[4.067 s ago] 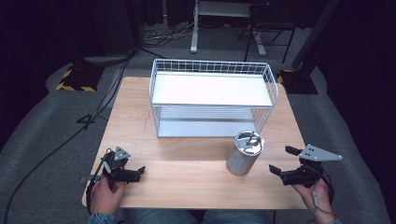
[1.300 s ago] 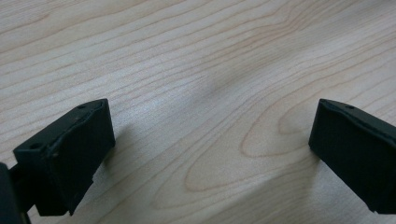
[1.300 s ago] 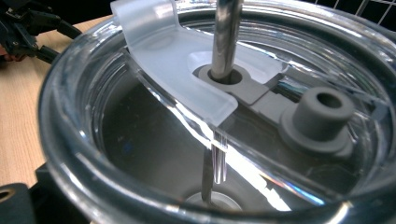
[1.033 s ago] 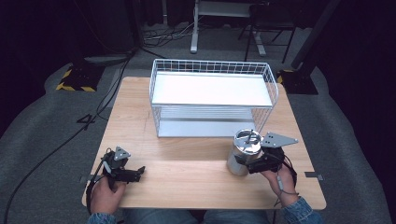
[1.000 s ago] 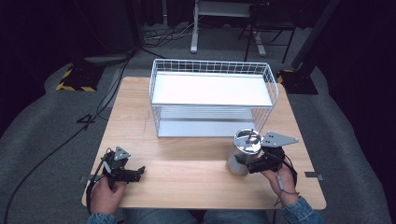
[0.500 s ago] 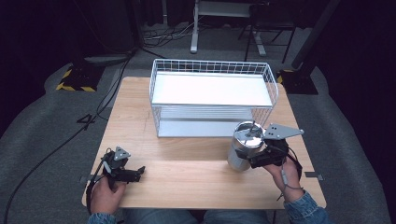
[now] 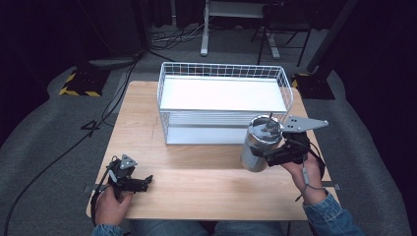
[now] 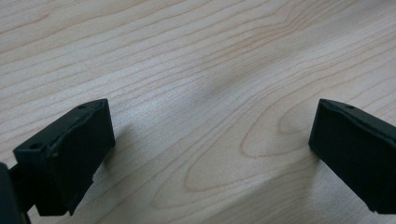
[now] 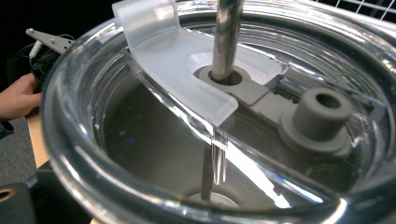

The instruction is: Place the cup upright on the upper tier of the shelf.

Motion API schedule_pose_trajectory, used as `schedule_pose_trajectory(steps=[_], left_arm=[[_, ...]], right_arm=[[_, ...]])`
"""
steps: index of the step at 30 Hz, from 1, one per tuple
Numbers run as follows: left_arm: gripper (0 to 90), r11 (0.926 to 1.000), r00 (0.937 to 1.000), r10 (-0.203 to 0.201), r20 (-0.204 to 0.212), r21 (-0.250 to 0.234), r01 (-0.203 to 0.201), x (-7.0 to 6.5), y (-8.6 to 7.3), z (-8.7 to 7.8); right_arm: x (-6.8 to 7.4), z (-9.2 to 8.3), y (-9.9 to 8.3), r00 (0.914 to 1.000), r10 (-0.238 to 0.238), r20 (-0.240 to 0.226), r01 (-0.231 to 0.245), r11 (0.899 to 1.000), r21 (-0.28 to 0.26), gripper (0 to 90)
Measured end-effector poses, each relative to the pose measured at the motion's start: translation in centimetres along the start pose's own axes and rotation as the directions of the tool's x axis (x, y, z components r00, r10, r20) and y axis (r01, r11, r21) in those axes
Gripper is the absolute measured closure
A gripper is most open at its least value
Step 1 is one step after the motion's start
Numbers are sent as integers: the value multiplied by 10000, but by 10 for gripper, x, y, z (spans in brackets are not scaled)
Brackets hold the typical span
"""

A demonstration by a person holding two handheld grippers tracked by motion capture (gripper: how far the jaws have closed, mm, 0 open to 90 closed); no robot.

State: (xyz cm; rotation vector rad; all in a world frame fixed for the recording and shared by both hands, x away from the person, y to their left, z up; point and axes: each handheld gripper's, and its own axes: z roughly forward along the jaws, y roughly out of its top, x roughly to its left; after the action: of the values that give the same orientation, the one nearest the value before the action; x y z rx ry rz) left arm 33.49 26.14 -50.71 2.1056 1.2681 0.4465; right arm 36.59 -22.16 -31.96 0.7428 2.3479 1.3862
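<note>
Tumbler (image 7: pixel 259 146): steel, with a clear lid (image 9: pixel 224 116) and a metal straw (image 9: pixel 227 37) through it. Location now: off the table (image 7: pixel 196 172), tipped slightly toward the left, in front of the right front corner of the wire basket (image 7: pixel 223 101) and below its rim.

Change noted: four seconds back it stood upright on the wood with the right gripper (image 7: pixel 275 155) well apart to its right. One second back that gripper had reached its side. Half a second back, and again now, it sits higher and nearer the basket. Judgement: grasp made, lift under way, basket the likely destination.

Right gripper: clamped on the tumbler's side, by the look of the lift. The jaws themselves are hidden in its own view, where lid and straw crowd the lens.

Left gripper (image 7: pixel 129 180): jaws wide apart, nothing between them, resting low over bare wood at the near left of the table. Unchanged across the whole span.

Remaining: the tumbler has yet to clear the basket's wire rim. The tilt is worth watching, should there be any liquid inside.
</note>
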Motion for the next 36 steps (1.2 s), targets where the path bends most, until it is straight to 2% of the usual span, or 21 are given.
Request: schedule_pose_trajectory(steps=[8, 17, 23, 28, 36], left_arm=[[6, 10000, 10000, 0, 0, 2, 0, 0, 0, 0], [6, 10000, 10000, 0, -1, 1, 0, 0, 0, 0], [6, 10000, 10000, -34, -39, -26, 34, -1, 0, 0], [6, 9999, 9998, -126, -176, -6, 126, -2, -1, -1], [6, 9997, 9993, -248, -273, -8, 248, -3, -3, -2]], right_arm=[[-4, -8, 20, 10000, 48, 66, -47, 10000, -69, 37], [-9, -15, 45, 9998, 166, 65, -163, 9990, -408, 37], [-15, -17, 68, 9997, 226, 60, -223, 9985, -507, 37], [-19, -16, 86, 9999, 109, 112, -103, 9983, -567, 37], [-23, -5, 113, 9999, -50, 113, 57, 9981, -615, 37]])
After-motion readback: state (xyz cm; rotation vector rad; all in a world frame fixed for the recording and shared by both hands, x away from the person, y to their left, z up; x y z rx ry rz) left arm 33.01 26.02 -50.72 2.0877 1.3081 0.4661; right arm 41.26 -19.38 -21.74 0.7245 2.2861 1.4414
